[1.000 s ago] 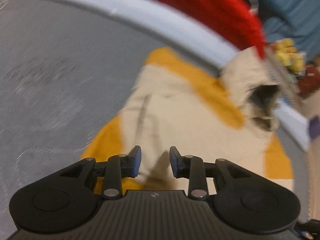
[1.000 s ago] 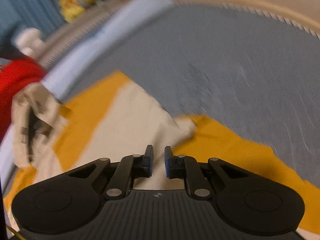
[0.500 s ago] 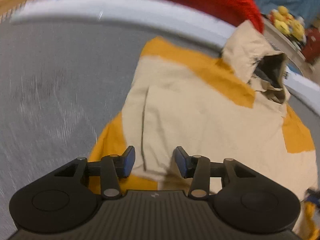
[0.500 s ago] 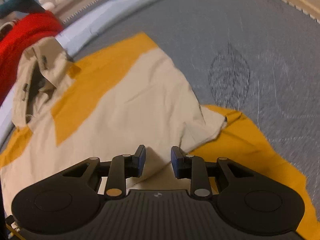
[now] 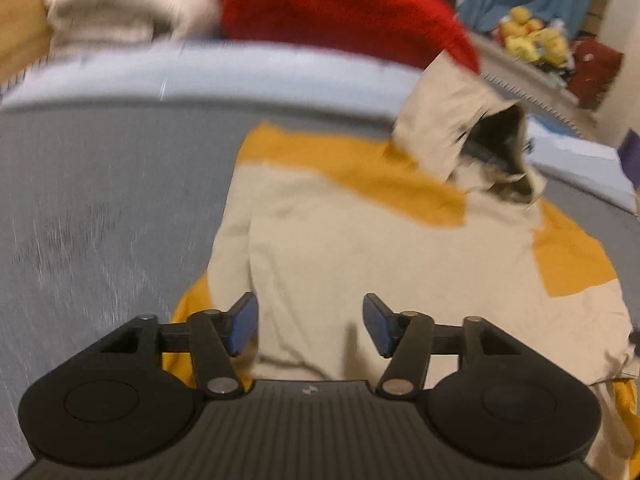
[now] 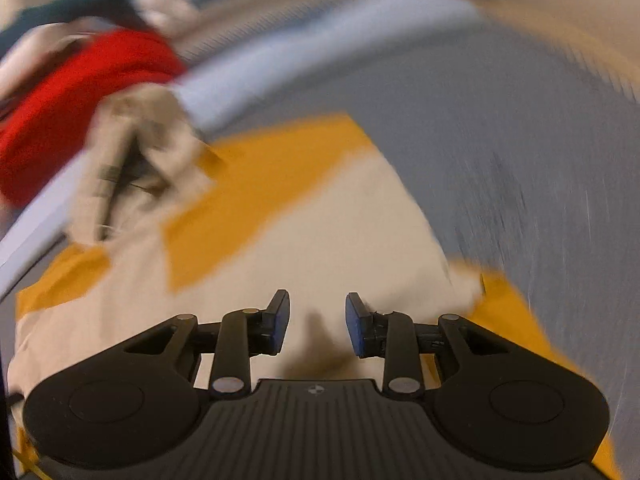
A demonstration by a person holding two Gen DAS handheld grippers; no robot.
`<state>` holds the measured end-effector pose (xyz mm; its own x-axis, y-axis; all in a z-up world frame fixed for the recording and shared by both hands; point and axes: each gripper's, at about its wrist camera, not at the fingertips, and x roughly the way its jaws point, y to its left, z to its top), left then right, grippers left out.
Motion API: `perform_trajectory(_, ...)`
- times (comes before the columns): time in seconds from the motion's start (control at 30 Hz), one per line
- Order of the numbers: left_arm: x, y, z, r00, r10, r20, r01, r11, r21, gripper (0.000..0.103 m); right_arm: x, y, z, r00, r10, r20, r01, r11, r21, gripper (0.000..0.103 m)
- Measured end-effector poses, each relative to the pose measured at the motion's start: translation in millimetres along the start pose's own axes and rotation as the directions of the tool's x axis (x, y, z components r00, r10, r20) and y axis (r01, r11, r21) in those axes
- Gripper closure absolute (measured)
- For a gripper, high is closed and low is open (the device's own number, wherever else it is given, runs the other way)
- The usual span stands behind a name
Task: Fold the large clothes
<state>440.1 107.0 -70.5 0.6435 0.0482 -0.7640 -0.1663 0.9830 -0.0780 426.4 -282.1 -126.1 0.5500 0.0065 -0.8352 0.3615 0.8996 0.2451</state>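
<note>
Here, left claw (image 5: 310,326) spread wide, empty, poised over the near hem of the cream-and-yellow jacket (image 5: 360,248). Right claw (image 6: 316,324) likewise spread above the same jacket, lying flat on the grey mat (image 5: 100,200), hood (image 5: 472,140) farthest, against a red garment (image 5: 340,12).

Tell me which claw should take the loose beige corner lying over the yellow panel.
Probably right: the right claw is open, and that corner of the jacket lies just beside its fingers. The left wrist view doesn't show it.

Both wrist views look down close over the cream-and-orange hooded jacket (image 5: 360,248) (image 6: 320,232); its hood sits at 1 o'clock left, 10 o'clock right.
</note>
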Motion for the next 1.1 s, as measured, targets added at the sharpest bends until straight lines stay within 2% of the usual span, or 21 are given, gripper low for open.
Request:
perform_trajectory(0.1,-15,-18,1,0.995,-0.027,0.093,0.022,0.998,0.054,0.029,-28,24,-2,0.993,0.076,0.09,-0.063,0.989,-0.137,0.07)
perform_trajectory(0.27,-36,-50,-6,0.968,-0.087,0.236,0.055,0.989,0.139,0.021,-54,41,-11,0.977,0.17,0.132,-0.129,0.954,-0.271,0.07)
perform_trajectory(0.37,-45,-64,-12,0.947,-0.114,0.301,0.07,0.986,0.154,0.02,-60,38,-15,0.976,0.174,0.134,-0.126,0.943,-0.309,0.07)
perform_trajectory(0.47,-50,-78,-18,0.935,-0.104,0.34,0.047,0.984,0.173,0.02,-69,28,-15,0.976,0.165,0.142,-0.115,0.944,-0.308,0.07)
perform_trajectory(0.6,-48,-91,-23,0.93,-0.118,0.349,0.058,0.983,0.177,0.02,-76,14,-13,0.978,0.132,0.163,-0.08,0.953,-0.294,0.07)
perform_trajectory(0.7,-47,-95,-25,0.937,-0.131,0.324,0.071,0.979,0.19,0.021,-73,4,-6,0.98,0.098,0.174,-0.044,0.956,-0.29,0.07)
perform_trajectory(0.8,-47,-102,-23,0.945,-0.115,0.306,0.051,0.977,0.207,0.025,-71,-4,0,0.983,0.073,0.166,-0.025,0.961,-0.276,0.07)
perform_trajectory(0.87,-50,-105,-18,0.949,-0.111,0.296,0.047,0.976,0.215,0.034,-68,-10,5,0.987,0.051,0.154,-0.01,0.967,-0.256,0.07)
perform_trajectory(1.0,-67,-109,3,0.945,-0.13,0.299,0.07,0.976,0.205,0.044,-64,-19,15,0.991,0.038,0.131,-0.009,0.977,-0.213,0.07)
perform_trajectory(1.03,-68,-112,13,0.947,-0.134,0.29,0.076,0.976,0.202,0.05,-65,-21,17,0.991,0.041,0.131,-0.014,0.979,-0.205,0.07)
perform_trajectory(1.1,-64,-122,37,0.953,-0.141,0.268,0.087,0.976,0.202,0.057,-67,-26,22,0.989,0.049,0.137,-0.024,0.983,-0.182,0.079)
